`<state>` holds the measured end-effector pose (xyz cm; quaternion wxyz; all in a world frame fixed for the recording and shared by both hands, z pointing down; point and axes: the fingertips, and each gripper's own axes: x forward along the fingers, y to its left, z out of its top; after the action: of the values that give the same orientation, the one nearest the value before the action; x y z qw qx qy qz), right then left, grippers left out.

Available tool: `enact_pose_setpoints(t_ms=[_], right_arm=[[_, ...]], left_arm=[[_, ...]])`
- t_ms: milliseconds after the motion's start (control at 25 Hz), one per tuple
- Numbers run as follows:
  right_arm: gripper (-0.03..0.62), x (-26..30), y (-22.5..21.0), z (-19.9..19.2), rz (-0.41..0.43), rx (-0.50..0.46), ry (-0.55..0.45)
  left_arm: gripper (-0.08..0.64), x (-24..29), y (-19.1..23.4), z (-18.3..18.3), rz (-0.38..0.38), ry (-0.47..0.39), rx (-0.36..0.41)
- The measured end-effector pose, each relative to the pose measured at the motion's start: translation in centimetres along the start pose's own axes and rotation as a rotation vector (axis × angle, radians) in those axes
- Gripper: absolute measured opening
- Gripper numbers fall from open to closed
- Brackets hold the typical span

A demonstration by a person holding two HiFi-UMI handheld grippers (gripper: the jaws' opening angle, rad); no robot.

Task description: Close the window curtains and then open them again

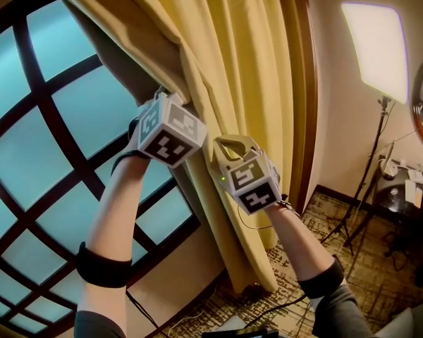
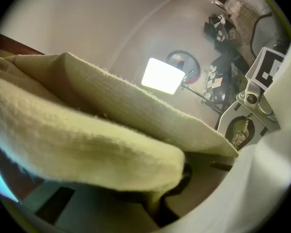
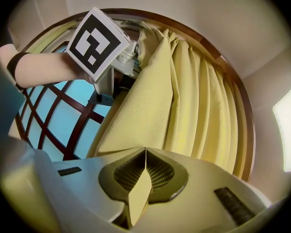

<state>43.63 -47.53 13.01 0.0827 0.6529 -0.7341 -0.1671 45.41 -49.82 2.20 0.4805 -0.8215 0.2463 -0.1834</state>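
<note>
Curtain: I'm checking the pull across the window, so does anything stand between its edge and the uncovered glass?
Nothing visible does. The left tool and right tool are both shut on the edge of the curtain, and the window beside it shows only bare panes and dark bars.

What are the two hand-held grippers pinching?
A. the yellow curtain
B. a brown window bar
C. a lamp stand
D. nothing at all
A: folds of the yellow curtain are clamped in the shut jaws of the left hand-held gripper and of the right hand-held gripper.
</note>
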Motion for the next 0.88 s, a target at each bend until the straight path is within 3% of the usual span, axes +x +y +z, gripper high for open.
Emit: enact_pose_setpoints(t_ms=[880], right_arm=[[0.023,9.4,-8.3,-0.7,-0.052,-0.043,-0.032]], left_arm=[[0.018,10.0,5.3,-0.2,-0.032,-0.093,0.058]])
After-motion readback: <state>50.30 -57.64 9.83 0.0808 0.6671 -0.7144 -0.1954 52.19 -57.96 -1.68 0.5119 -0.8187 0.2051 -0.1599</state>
